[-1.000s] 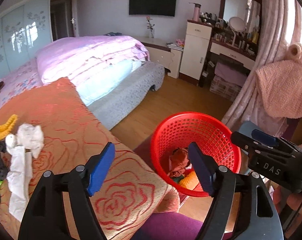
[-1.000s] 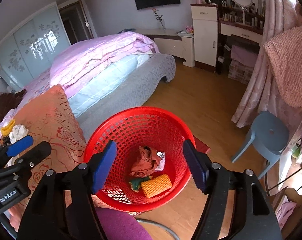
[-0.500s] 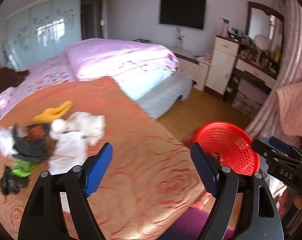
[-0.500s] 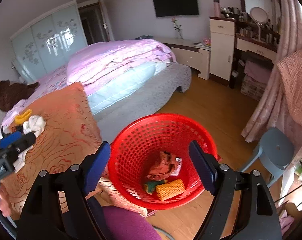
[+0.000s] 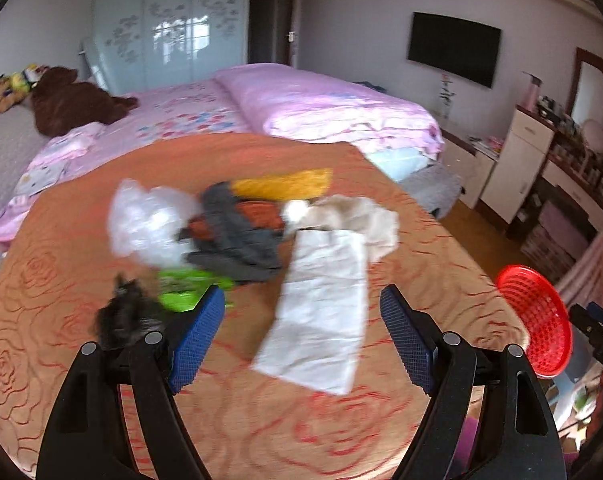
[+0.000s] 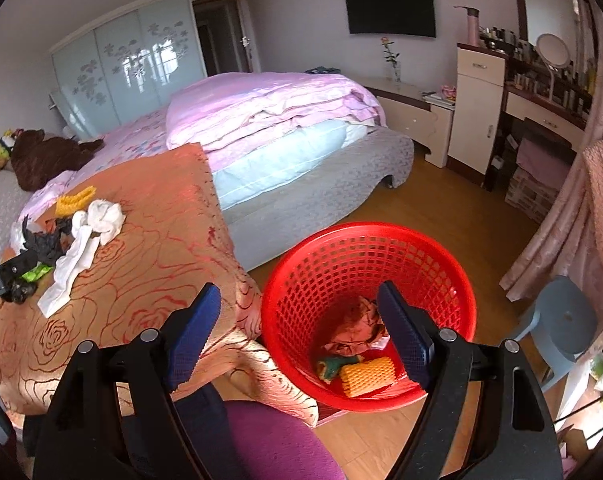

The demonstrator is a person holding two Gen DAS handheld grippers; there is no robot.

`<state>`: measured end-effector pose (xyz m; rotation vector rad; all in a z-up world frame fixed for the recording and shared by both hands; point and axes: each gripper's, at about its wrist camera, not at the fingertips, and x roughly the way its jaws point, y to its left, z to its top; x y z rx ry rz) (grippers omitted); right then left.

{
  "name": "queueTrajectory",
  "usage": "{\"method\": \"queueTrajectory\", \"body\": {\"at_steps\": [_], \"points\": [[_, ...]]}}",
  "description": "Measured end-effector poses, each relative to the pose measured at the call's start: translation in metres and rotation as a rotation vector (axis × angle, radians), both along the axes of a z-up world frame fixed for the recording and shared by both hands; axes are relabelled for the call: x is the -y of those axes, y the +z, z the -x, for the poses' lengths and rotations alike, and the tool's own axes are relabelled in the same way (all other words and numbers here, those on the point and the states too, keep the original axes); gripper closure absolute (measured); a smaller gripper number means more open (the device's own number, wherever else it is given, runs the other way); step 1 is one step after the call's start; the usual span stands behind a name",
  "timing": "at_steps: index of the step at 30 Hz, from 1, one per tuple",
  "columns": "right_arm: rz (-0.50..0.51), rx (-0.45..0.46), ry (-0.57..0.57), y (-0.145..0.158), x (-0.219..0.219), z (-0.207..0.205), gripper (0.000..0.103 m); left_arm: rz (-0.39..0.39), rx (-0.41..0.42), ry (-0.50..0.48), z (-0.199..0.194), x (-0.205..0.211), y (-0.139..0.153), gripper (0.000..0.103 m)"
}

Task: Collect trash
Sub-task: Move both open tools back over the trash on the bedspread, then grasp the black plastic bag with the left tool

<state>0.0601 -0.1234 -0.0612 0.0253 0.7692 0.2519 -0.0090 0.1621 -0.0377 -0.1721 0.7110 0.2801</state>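
Trash (image 5: 257, 236) lies in a loose heap on an orange rose-patterned cloth (image 5: 381, 420) covering a table, at about twelve o'clock from the left gripper (image 5: 302, 332). The heap holds a long white paper sheet (image 5: 321, 312), a crumpled white tissue (image 5: 361, 216), a yellow foam net (image 5: 285, 186), dark grey scraps (image 5: 237, 248), a clear plastic bag (image 5: 149, 220), a bright green wrapper (image 5: 181, 292) and a black clump (image 5: 121, 316). This view is blurred. The left gripper's jaws have just been opening and stand wide apart with nothing between them; the white sheet lies on the cloth beyond them.

A red mesh basket (image 6: 365, 264) stands on the wooden floor at the table's corner, at about three o'clock from the heap. Inside it lie a crumpled brownish wrapper (image 6: 357, 328), a yellow foam net and a green scrap. The right gripper (image 6: 299, 336) hangs above the basket's near rim, its jaws also just opened, wide apart and empty.

Beyond the table is a bed with a pink quilt (image 6: 269, 108).
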Motion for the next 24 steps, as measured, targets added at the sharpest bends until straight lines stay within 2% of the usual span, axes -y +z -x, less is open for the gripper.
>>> {"method": "queueTrajectory", "body": {"at_steps": [7, 12, 17, 24], "points": [[0.006, -0.008, 0.03, -0.002, -0.01, 0.001, 0.025, -0.036, -0.003, 0.044, 0.026, -0.04, -0.001, 0.026], [0.011, -0.019, 0.038, -0.005, -0.014, 0.001, 0.025, -0.024, -0.007, 0.048, 0.039, -0.065, -0.007, 0.026], [0.018, -0.022, 0.049, -0.005, -0.019, 0.0, 0.025, 0.013, -0.027, 0.053, 0.042, -0.084, -0.019, 0.026], [0.017, -0.031, 0.104, -0.003, -0.04, -0.001, 0.025, 0.114, -0.045, 0.033, 0.037, -0.105, -0.031, 0.026]]}}
